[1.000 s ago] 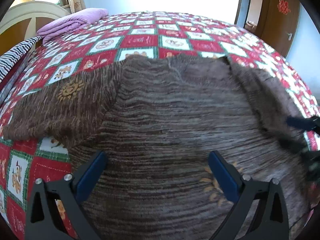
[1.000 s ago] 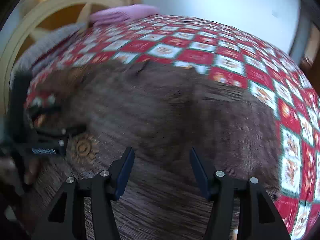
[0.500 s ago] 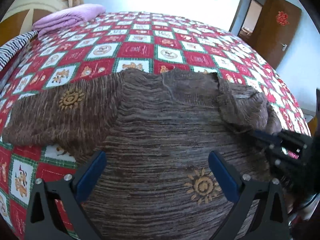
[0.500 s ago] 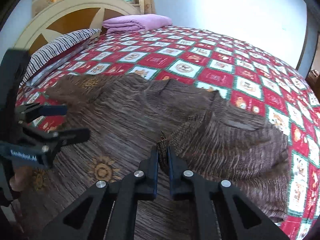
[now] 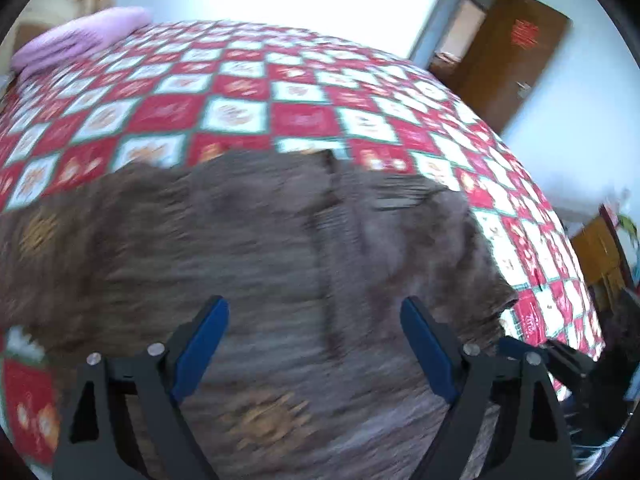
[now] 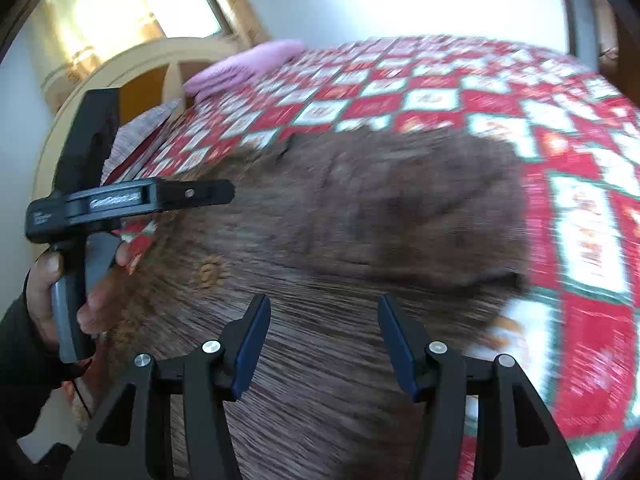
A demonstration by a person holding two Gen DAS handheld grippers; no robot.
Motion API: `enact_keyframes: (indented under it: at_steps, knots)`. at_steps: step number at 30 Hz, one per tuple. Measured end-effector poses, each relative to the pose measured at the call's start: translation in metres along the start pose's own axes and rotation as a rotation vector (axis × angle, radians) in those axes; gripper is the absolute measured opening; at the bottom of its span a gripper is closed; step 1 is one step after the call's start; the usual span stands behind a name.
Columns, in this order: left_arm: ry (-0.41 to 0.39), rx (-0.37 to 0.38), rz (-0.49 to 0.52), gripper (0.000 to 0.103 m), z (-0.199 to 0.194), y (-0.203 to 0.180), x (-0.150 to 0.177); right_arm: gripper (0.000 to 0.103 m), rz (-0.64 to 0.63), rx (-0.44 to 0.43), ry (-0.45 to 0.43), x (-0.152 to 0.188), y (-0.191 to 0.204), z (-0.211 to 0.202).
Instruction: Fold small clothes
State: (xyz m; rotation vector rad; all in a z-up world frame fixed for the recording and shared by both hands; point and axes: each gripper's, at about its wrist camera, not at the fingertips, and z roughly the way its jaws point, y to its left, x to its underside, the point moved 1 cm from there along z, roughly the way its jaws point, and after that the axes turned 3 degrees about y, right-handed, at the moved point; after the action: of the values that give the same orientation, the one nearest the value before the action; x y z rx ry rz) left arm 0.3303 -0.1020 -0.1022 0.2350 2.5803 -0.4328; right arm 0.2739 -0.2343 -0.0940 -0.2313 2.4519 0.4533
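Note:
A brown striped knit sweater [image 5: 248,248] with orange sun motifs lies spread on the quilted bed; its right sleeve is folded in over the body [image 6: 400,208]. My left gripper [image 5: 314,320] hovers above the sweater's lower body, its jaws wide and closing, with nothing between them. My right gripper [image 6: 322,320] hangs over the lower right part of the sweater, its jaws opening and nothing between them. In the right wrist view the left gripper [image 6: 132,200] shows at the left, held by a hand [image 6: 44,292]. Both views are motion-blurred.
The bed carries a red, white and green patchwork quilt [image 5: 248,92]. A folded purple blanket [image 5: 76,40] lies by the curved headboard [image 6: 132,68]. A brown door [image 5: 512,52] stands at the far right, with wooden furniture [image 5: 600,256] beside the bed.
The right gripper was shut on the sleeve's edge half a second ago; now it is open and the sleeve lies folded on the body. Both grippers have shifted and the views blurred.

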Motion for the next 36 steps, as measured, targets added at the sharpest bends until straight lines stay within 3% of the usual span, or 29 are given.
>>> enact_keyframes:
  at_steps: [3,4,6,8,9,10,19,23,30,33,34,35,36]
  knots:
    - [0.033,-0.014,0.026,0.072,0.032,-0.020,-0.005,0.057,0.087,0.040,-0.073,0.009,-0.024,-0.016]
    - [0.059,-0.011,0.024,0.061,0.044,-0.025,-0.005,0.057,0.116,0.034,-0.087,0.014,-0.032,-0.021]
    - [0.093,-0.013,0.005,0.051,0.061,-0.032,-0.006,0.057,0.130,0.031,-0.096,0.017,-0.038,-0.027]
    - [0.071,-0.035,0.017,0.046,0.065,-0.040,-0.005,0.058,0.101,0.073,-0.101,0.020,-0.039,-0.029]
    - [0.061,-0.029,0.036,0.019,0.065,-0.044,-0.005,0.058,0.086,0.097,-0.111,0.022,-0.040,-0.030]
    - [0.071,-0.010,0.049,0.006,0.065,-0.047,-0.003,0.058,0.080,0.113,-0.120,0.024,-0.043,-0.032]
    - [-0.057,-0.008,0.069,0.005,0.011,-0.036,-0.010,0.058,0.197,0.072,-0.201,0.029,-0.073,-0.043]
    - [-0.063,-0.021,0.051,0.005,0.008,-0.019,-0.012,0.066,0.240,0.078,-0.232,0.029,-0.081,-0.048]
    - [-0.057,-0.053,0.055,0.004,0.015,-0.015,-0.008,0.066,0.239,0.067,-0.206,0.031,-0.082,-0.040]
    - [-0.054,-0.101,0.082,0.005,0.024,-0.018,-0.006,0.066,0.233,0.068,-0.198,0.031,-0.082,-0.038]
    - [-0.054,-0.141,0.092,0.013,0.028,-0.018,-0.005,0.066,0.231,0.069,-0.196,0.032,-0.083,-0.037]
    - [-0.051,-0.188,0.095,0.015,0.032,-0.016,-0.005,0.066,0.226,0.075,-0.192,0.032,-0.083,-0.036]
    - [-0.036,-0.248,0.088,0.027,0.039,-0.013,-0.005,0.066,0.220,0.080,-0.189,0.032,-0.083,-0.036]
